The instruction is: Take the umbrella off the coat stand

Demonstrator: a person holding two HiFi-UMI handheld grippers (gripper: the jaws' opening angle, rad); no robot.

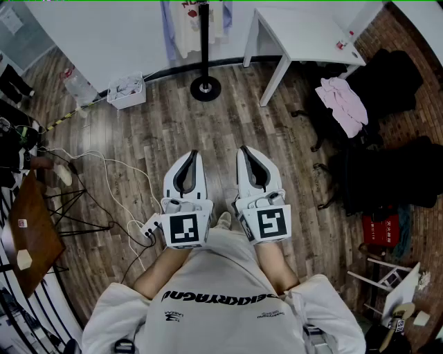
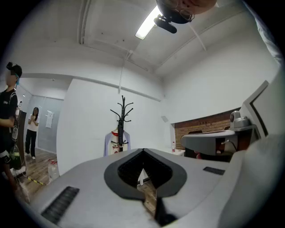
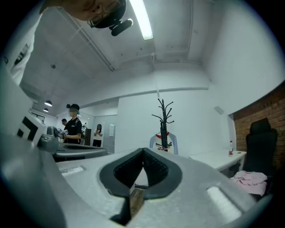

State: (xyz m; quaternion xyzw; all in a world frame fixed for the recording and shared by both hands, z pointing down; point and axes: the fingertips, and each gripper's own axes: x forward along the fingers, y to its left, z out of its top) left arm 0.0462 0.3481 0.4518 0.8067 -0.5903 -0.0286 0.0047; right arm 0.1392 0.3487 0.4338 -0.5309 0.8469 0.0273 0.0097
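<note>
The black coat stand (image 1: 205, 48) rises from a round base on the wood floor, straight ahead by the white wall. A white and lilac shirt (image 1: 194, 21) hangs on it. The stand (image 2: 122, 116) shows far off in the left gripper view and in the right gripper view (image 3: 164, 119). I cannot make out an umbrella on it. My left gripper (image 1: 192, 153) and right gripper (image 1: 244, 149) are held side by side, level, pointing at the stand from well short of it. Both are shut, tips together, with nothing in them (image 2: 143, 150) (image 3: 143, 149).
A white table (image 1: 304, 34) stands right of the stand. Black chairs with a pink cloth (image 1: 344, 102) lie further right. A white basket (image 1: 127, 92) sits left of the base. Cables and a power strip (image 1: 148, 225) trail near my left side. People (image 3: 72, 129) stand far left.
</note>
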